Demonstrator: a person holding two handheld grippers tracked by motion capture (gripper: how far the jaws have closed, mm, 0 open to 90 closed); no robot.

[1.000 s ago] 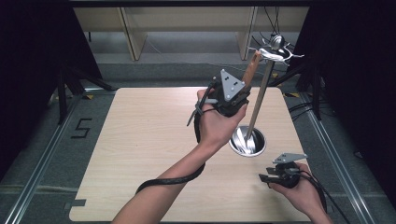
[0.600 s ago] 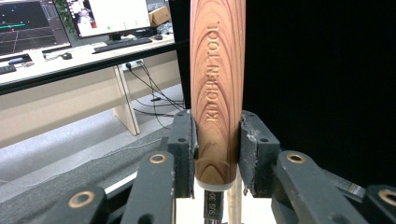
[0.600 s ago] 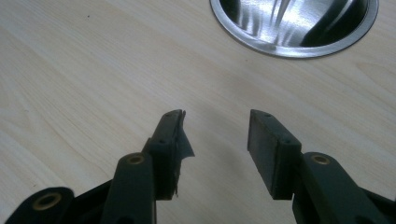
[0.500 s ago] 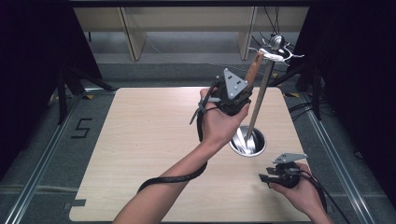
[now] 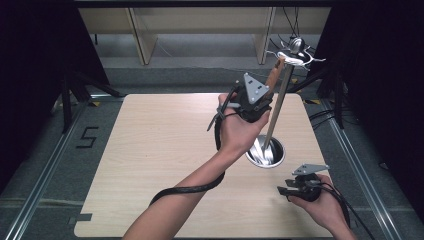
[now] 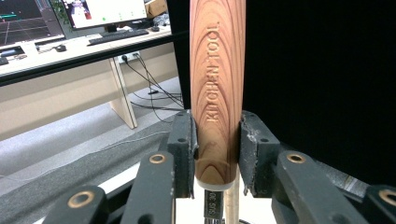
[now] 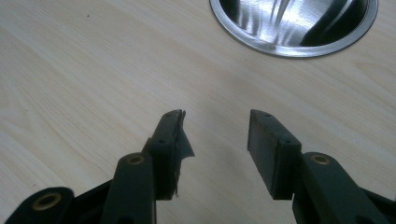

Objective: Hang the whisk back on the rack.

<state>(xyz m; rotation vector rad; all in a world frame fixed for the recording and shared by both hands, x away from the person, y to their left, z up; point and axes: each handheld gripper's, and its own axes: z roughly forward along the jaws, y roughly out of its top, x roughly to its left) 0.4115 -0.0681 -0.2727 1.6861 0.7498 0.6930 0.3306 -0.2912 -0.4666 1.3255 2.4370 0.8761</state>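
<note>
held up high over the table [image 5: 150, 150] by the left gripper [image 5: 252, 97]: a wooden handle [image 6: 217, 84] marked "kitchen tool", pinched tight between both jaws, pointing up. just right of that, a tall metal pole [image 5: 276, 107] rising from a shiny round base [image 5: 265, 152] on the table. farther right, near the front edge, the right gripper [image 7: 215, 135] low over the bare wood, jaws spread wide, holding nothing.

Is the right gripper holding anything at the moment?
No, the right gripper rests open, with bare wooden table between its fingers.
</note>
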